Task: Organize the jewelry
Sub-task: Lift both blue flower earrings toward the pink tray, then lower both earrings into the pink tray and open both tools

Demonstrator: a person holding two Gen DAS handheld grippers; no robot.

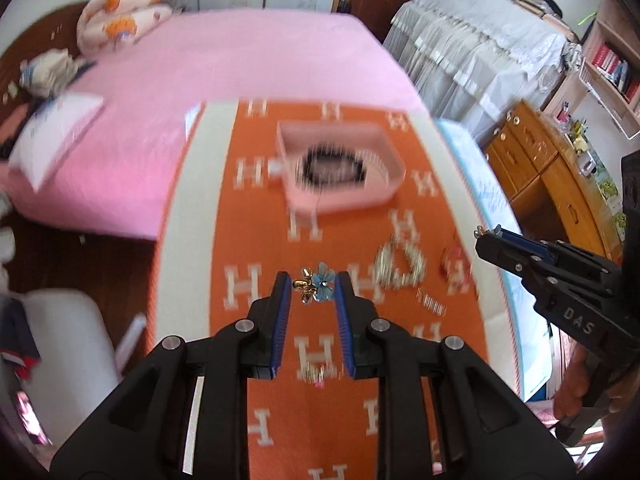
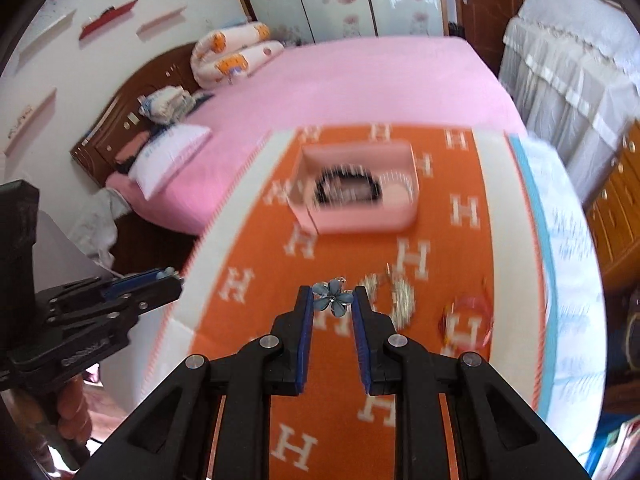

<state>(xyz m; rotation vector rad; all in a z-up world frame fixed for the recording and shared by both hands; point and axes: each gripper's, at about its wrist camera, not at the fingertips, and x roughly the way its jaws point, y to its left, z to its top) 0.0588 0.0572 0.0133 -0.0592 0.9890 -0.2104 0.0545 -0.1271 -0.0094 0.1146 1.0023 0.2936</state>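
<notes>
Bedroom with a pink bed (image 1: 248,60) behind an orange table (image 1: 260,240). Each narrowly parted tool grips a blue flower earring: left tool (image 1: 312,286), right tool (image 2: 333,298). Both should be carried level toward the pink box (image 1: 340,196) at twelve o'clock, and grips kept firm.

earring (image 1: 323,287): glossy blue petals, shiny gold metal
cloth (image 1: 280,248): matt woven orange fabric, white letters
box (image 1: 384,196): smooth matt pink
chain (image 1: 400,266): bright silvery metal
left hand-held gripper (image 1: 313,289): matt black plastic, ridged blue pads, metal pins
bed (image 1: 224,60): soft pink cloth
drawers (image 1: 540,168): glossy varnished wood
</notes>
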